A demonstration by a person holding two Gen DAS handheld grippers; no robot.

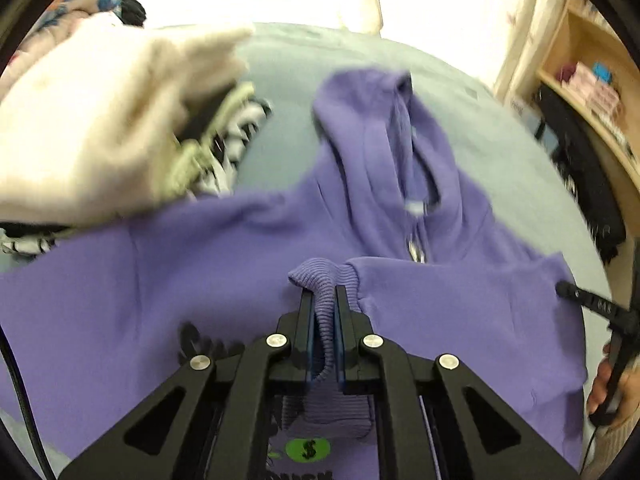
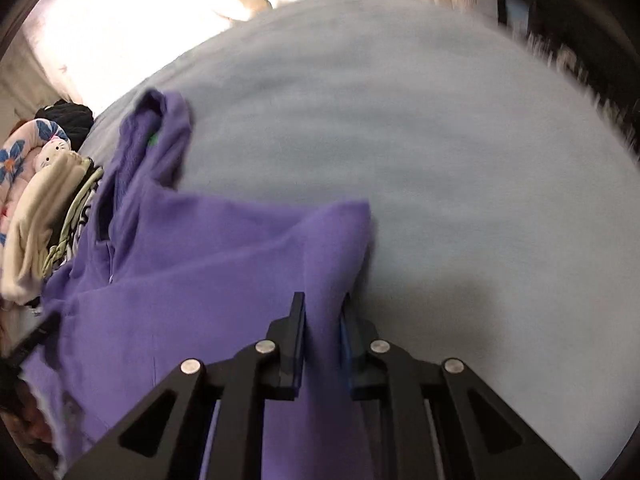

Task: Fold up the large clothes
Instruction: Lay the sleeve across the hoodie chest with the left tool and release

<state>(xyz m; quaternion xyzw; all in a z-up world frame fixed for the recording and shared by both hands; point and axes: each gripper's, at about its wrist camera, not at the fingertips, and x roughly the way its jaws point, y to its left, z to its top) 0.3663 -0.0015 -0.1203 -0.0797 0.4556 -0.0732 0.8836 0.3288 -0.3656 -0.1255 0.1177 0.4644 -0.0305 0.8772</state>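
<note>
Far left on the bed [image 1: 280,60], against the bright window, sits a heap of clothes [image 1: 80,120]: a cream garment on top, a black-and-white piece and a green-edged one under it, and a flowered pink bundle behind. In the right wrist view the same heap [image 2: 44,200] shows a small cat-face toy tucked into it.

Next to the heap, touching its near edge, the purple hoodie [image 1: 200,260] lies spread on the grey-blue sheet. Its hood [image 1: 368,120] points away toward the window, with the zipper running down from it. A green dollar-sign print shows near the bottom edge of the left view, partly hidden by the claw.

The left gripper [image 1: 323,292] is closed on a ribbed cuff [image 1: 316,276], the knit pinched between both fingers and bunched behind them, held over the hoodie's chest.

Farther right, the right gripper [image 2: 322,304] is clamped on a fold of the hoodie's plain fabric [image 2: 324,248], at the garment's right edge; the cloth rises in a peak just beyond the fingers. In the left view this gripper [image 1: 592,304] appears as a black bar at the hoodie's right side, with a hand [image 1: 604,384] behind it.

Right of that is bare sheet, blurred, then a wooden shelf [image 1: 580,72] with small pink and blue items beside the bed.
</note>
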